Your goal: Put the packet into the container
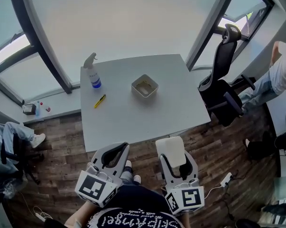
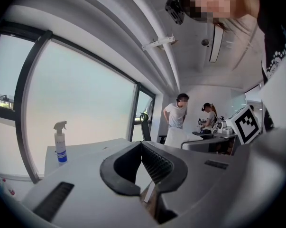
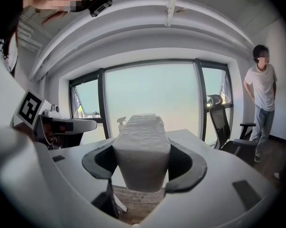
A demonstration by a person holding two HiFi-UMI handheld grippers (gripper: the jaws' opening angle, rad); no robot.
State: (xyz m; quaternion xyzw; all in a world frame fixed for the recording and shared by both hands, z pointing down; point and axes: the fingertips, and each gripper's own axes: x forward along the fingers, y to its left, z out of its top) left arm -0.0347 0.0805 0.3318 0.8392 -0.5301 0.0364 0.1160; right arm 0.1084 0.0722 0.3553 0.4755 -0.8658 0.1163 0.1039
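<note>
My right gripper (image 1: 172, 151) is shut on a white packet (image 1: 170, 151), held in the air just short of the table's near edge. In the right gripper view the packet (image 3: 142, 148) fills the gap between the jaws, standing up between the dark pads. A small white square container (image 1: 144, 86) sits on the grey table (image 1: 128, 113), right of centre and well beyond the packet. My left gripper (image 1: 119, 149) hangs beside the right one, shut, with nothing between its fingertips; its ribbed pads (image 2: 154, 163) meet in the left gripper view.
A spray bottle (image 1: 92, 71) stands at the table's far left corner, with a yellow utility knife (image 1: 100, 100) lying nearer. A black office chair (image 1: 221, 84) stands right of the table. One person sits at the far left (image 1: 12, 137) and another stands at the right (image 1: 280, 75).
</note>
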